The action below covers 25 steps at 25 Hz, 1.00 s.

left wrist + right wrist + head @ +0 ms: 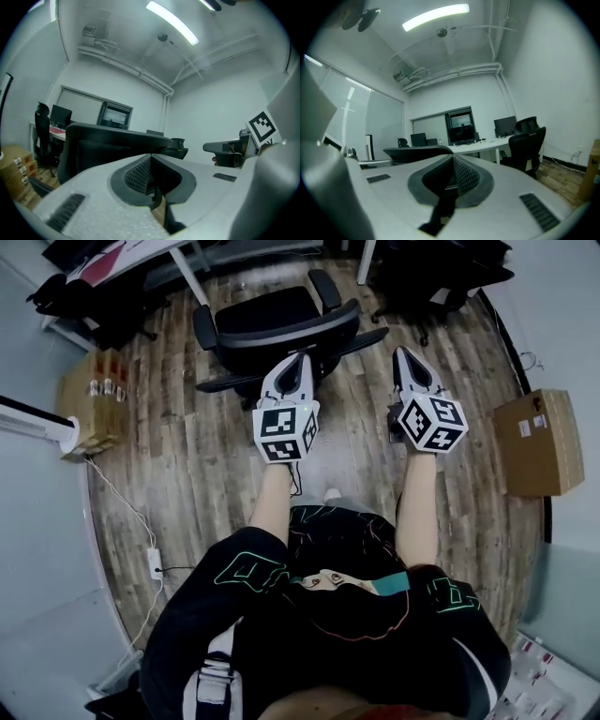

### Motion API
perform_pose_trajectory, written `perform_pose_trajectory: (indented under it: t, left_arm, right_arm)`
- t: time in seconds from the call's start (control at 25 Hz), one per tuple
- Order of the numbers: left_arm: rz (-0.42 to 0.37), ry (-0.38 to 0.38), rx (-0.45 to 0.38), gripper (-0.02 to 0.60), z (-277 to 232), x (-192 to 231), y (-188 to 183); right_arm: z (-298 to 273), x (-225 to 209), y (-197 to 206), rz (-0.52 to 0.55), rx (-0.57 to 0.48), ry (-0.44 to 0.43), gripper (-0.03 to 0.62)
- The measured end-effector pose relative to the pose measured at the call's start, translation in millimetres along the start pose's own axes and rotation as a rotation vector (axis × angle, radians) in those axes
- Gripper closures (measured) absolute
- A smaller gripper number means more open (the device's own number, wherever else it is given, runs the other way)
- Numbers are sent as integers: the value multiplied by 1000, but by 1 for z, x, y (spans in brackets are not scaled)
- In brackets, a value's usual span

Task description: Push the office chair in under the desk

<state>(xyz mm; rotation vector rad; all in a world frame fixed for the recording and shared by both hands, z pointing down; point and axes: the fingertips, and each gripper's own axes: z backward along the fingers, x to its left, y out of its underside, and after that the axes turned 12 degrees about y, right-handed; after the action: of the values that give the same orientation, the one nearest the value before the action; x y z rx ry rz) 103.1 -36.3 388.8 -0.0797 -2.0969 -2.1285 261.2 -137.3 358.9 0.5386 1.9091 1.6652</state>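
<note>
A black office chair (277, 326) stands on the wood floor, its backrest toward me and its seat facing the white desk (141, 253) at the top left. My left gripper (303, 356) is shut and empty, its tips over the top edge of the backrest; whether it touches the chair I cannot tell. In the left gripper view the backrest (101, 143) fills the middle just beyond the jaws. My right gripper (401, 352) is shut and empty, to the right of the chair. The right gripper view shows the chair's backrest (419, 153) at left and a white desk (492, 144) beyond.
Another black chair (436, 277) stands at the top right, and one more (70, 298) at the top left. Cardboard boxes sit at the left (94, 399) and right (536, 441). A white cable with a power strip (154, 562) lies along the left wall.
</note>
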Motion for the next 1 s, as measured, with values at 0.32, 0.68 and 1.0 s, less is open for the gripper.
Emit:
perform_pose_trajectory:
  t: [0.32, 0.68, 1.0]
  left_arm:
    - [18, -213, 2, 572, 29, 30, 5]
    - [-34, -388, 113, 572, 71, 70, 29]
    - [-159, -317, 351, 572, 68, 77, 59]
  right_arm:
    - [-31, 26, 14, 43, 62, -193, 589]
    - [-50, 68, 48, 229, 112, -323, 589]
    - [-64, 82, 72, 409, 167, -447, 530]
